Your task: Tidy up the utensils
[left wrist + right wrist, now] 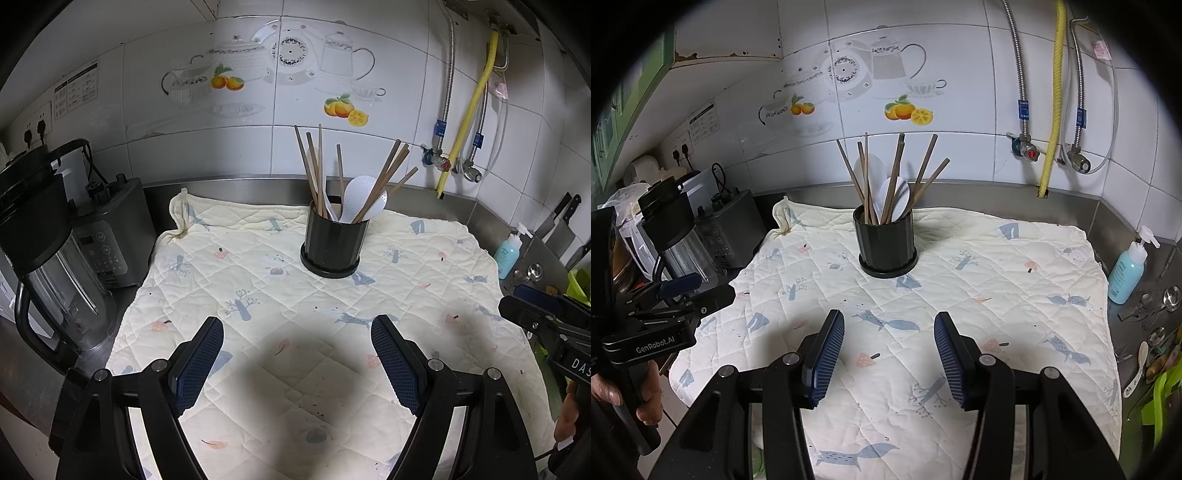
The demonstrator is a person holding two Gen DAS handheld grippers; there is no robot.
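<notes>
A black round utensil holder (331, 243) stands upright on a cream quilted cloth (258, 288) near the back wall. It holds several brown chopsticks (314, 166) and white spoons (360, 199). The holder also shows in the right wrist view (886, 243) with chopsticks (897, 173) and white spoons (897, 197). My left gripper (297, 332) is open and empty, above the cloth in front of the holder. My right gripper (889, 325) is open and empty, also in front of the holder. The left gripper shows at the left edge of the right wrist view (679, 291).
A blender (48, 251) and a dark appliance (110, 229) stand at the left. A blue soap bottle (1128, 266), metal spoons (1165, 299) and a white spoon (1137, 369) lie at the right. Knives (565, 221) lean at the right wall. Pipes and valves (1030, 151) hang behind.
</notes>
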